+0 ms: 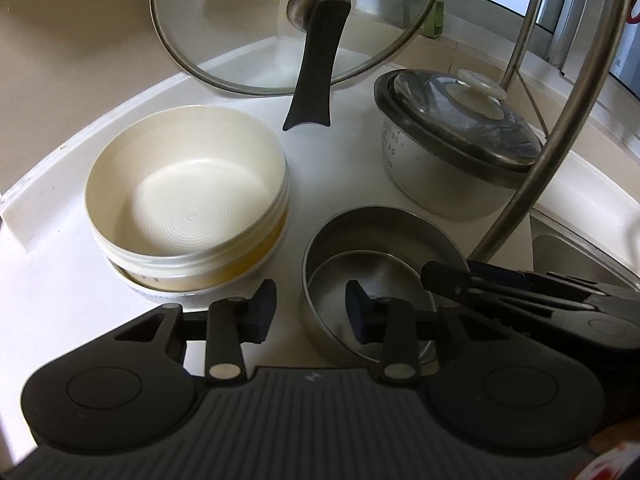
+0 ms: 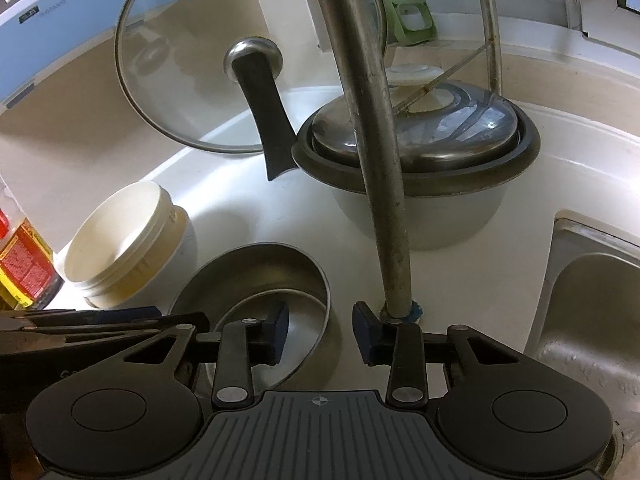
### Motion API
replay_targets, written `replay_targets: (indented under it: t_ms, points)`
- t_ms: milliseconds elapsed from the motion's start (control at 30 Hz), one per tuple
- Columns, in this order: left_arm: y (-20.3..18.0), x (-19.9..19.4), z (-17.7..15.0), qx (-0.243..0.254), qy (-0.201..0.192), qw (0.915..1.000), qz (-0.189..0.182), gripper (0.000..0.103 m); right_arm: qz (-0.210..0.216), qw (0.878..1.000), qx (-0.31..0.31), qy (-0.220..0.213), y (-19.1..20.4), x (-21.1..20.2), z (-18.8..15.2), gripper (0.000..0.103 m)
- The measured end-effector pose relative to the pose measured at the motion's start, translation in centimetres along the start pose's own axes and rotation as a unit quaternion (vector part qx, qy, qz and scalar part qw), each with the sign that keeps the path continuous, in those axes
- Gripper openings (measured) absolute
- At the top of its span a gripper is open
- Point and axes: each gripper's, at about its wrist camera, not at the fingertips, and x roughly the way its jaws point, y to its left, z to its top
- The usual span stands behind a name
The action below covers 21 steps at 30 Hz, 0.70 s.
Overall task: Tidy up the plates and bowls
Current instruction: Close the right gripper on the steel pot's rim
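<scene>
1. Left tongs (image 1: 310, 312): open. The left finger sits over the bare counter (image 1: 304, 184). The right finger sits inside the steel bowl (image 1: 356, 240). The near-left wall of the bowl stands between the two pads. Contact between either pad and the wall cannot be determined.
2. Right tongs (image 2: 320, 330): open. The left finger sits inside the steel bowl (image 2: 256, 276). The right finger sits outside it, over the counter (image 2: 460, 280). The right wall of the bowl stands between the pads, with a visible gap on the right side.
3. Steel bowl: stands upright on the white counter, directly ahead of both tongs. A second, smaller steel dish is nested inside it.
4. Cream tub (image 1: 184, 196): stands just to the left of the steel bowl, open side up, seated on another white vessel.
5. White pot (image 1: 444, 164): stands behind the steel bowl to the right, covered by a domed metal lid.
6. Glass lid (image 1: 296, 24): leans upright against the wall at the back of the counter. Its black handle points down toward the counter.
7. Faucet pipe (image 2: 372, 120): rises from the counter just beyond the right finger of the right tongs.
8. Sink (image 2: 592, 300): lies to the right of the faucet base.
9. Bottle (image 2: 24, 264): stands at the far left, beside the cream tub.
</scene>
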Motion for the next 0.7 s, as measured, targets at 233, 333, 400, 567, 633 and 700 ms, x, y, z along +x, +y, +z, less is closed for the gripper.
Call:
replay_targets:
  t_ms: [233,333,400,567,633,700]
  points:
    - [-0.3,0.7,0.1,0.007,-0.002,1.0000,0.001,0.026,0.000,1.000,-0.007,0.002,0.3,1.0,0.1,0.027]
    - [-0.3,1.0,0.0,0.008,0.000,1.0000,-0.003,0.022,-0.002,1.000,-0.013,0.002,0.5,1.1,0.1,0.023]
    - [-0.3,1.1,0.0,0.009,0.000,0.9999,-0.006,0.019,-0.006,1.000,-0.018,0.000,0.6,1.1,0.0,0.021]
    - [-0.3,1.1,0.0,0.014,-0.003,0.9999,-0.004,0.018,-0.010,1.000,-0.023,0.000,0.7,1.1,0.0,0.015]
    - [-0.2,1.0,-0.1,0.015,-0.004,0.9999,-0.003,0.018,-0.013,1.000,-0.029,0.000,0.8,1.0,-0.1,0.013]
    - [-0.2,1.0,-0.2,0.016,-0.004,0.9999,-0.003,0.018,-0.016,0.999,-0.036,0.001,0.9,1.0,-0.2,0.011]
